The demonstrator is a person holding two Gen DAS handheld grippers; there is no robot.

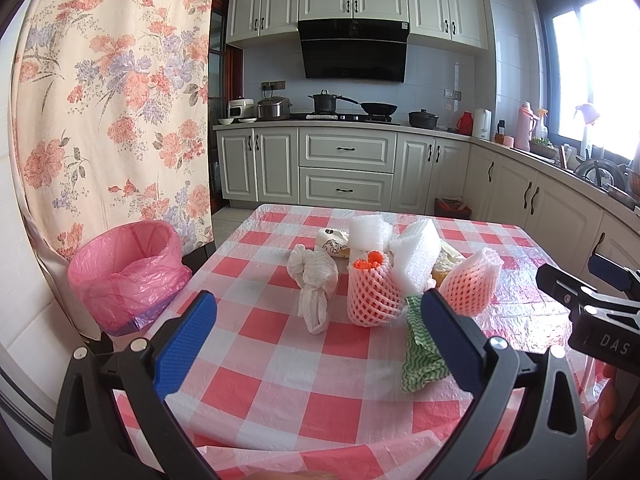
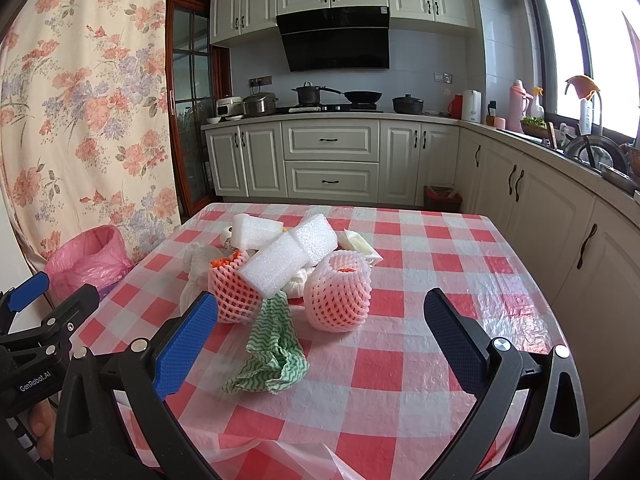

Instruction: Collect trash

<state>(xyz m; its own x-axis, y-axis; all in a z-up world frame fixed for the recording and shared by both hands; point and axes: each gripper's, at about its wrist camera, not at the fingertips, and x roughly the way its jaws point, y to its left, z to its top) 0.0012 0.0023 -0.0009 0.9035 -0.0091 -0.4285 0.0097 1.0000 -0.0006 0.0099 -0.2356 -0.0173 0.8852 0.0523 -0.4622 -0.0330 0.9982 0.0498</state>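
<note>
A heap of trash lies on the red-and-white checked table (image 1: 280,364) (image 2: 400,380): two pink foam fruit nets (image 1: 372,296) (image 1: 472,280) (image 2: 232,292) (image 2: 338,292), white foam blocks (image 1: 414,258) (image 2: 286,256), a crumpled white plastic bag (image 1: 314,284) (image 2: 196,264) and a green wavy-patterned cloth (image 1: 420,356) (image 2: 272,352). A bin lined with a pink bag (image 1: 128,272) (image 2: 90,260) stands left of the table. My left gripper (image 1: 318,312) is open, short of the heap. My right gripper (image 2: 320,308) is open too, with the cloth and one net beyond its fingers.
A flowered curtain (image 1: 112,92) hangs at the left behind the bin. White kitchen cabinets (image 1: 344,172) with a stove and pots stand beyond the table, and a counter (image 2: 560,148) with bottles runs along the right under a window. A small red bin (image 2: 442,198) sits on the floor.
</note>
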